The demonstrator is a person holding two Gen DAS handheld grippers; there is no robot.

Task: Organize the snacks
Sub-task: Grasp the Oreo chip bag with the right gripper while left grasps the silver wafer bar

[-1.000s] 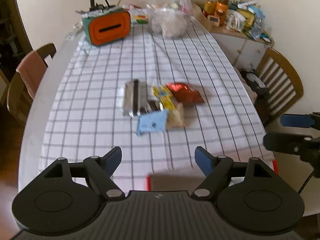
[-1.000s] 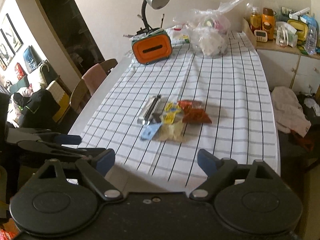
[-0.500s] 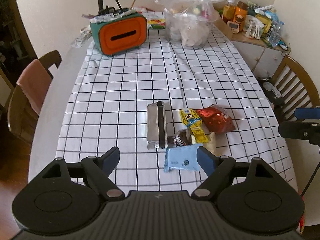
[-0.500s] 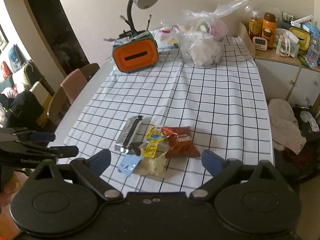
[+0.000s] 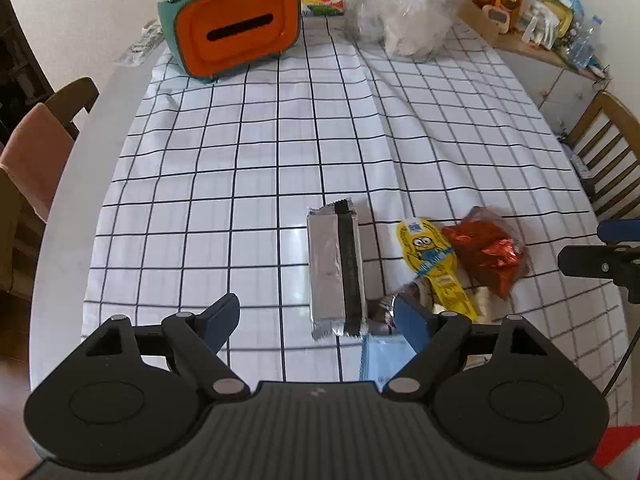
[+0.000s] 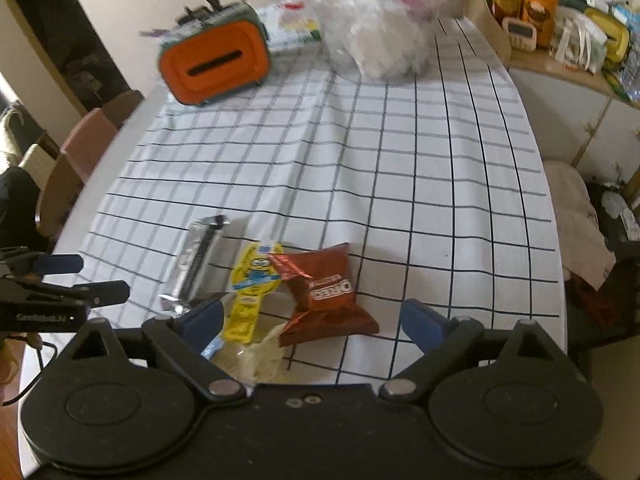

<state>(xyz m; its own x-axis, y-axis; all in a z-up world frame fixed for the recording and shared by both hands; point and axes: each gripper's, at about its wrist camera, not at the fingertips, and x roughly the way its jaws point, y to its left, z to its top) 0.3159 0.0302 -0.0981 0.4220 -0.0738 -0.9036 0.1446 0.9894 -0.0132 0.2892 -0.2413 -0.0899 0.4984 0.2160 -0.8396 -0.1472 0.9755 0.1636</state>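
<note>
A small heap of snacks lies on the checked tablecloth (image 5: 256, 184). A silver packet with a black strip (image 5: 336, 276) is at its left, a yellow cartoon packet (image 5: 430, 258) in the middle, a red foil bag (image 5: 490, 256) at the right. A light blue packet (image 5: 380, 360) and a pale bag (image 6: 256, 356) lie nearest. My left gripper (image 5: 316, 320) is open above the silver packet's near end, holding nothing. My right gripper (image 6: 312, 320) is open over the red foil bag (image 6: 326, 292) and yellow packet (image 6: 252, 280), not touching them.
An orange and teal tissue box (image 5: 236, 28) and a clear plastic bag (image 5: 400, 20) stand at the table's far end. A cluttered side cabinet (image 6: 568, 28) is at the right. Chairs flank the table: a padded chair (image 5: 36, 152) left, a wooden chair (image 5: 608, 152) right.
Both grippers have moved forward and down toward the snack heap, which now sits close between and under their fingers. The snacks themselves have not moved.
</note>
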